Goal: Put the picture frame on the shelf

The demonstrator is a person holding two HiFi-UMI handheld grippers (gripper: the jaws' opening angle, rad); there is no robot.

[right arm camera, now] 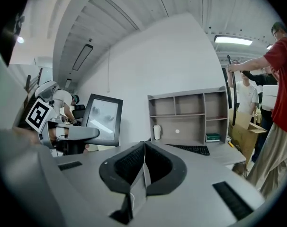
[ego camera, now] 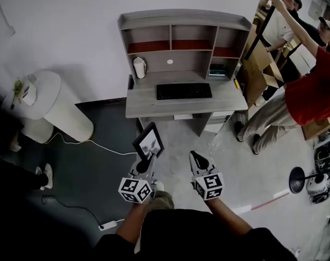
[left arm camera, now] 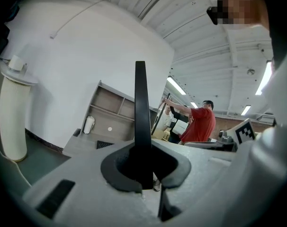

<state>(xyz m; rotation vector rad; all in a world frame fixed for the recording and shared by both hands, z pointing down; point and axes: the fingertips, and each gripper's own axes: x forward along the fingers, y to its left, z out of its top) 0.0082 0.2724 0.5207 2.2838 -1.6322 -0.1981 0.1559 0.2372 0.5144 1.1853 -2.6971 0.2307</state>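
Observation:
A black picture frame point(ego camera: 148, 143) stands upright in my left gripper point(ego camera: 145, 165), which is shut on its lower edge, about waist high in front of the desk. In the left gripper view the picture frame point(left arm camera: 140, 108) shows edge-on, rising from between the jaws of the left gripper point(left arm camera: 142, 174). My right gripper point(ego camera: 199, 161) hangs beside it, shut with nothing between its jaws. The right gripper view shows the frame's glass face point(right arm camera: 102, 118) at left. The grey shelf unit point(ego camera: 184, 37) sits on the desk point(ego camera: 146, 105) ahead, its compartments mostly bare.
A black keyboard point(ego camera: 183, 91) and a white canister point(ego camera: 139, 67) lie on the desk. A white round stand point(ego camera: 50, 99) is at left, with a cable and power strip point(ego camera: 108, 225) on the floor. People point(ego camera: 312, 91) handle a pole and cardboard boxes at right.

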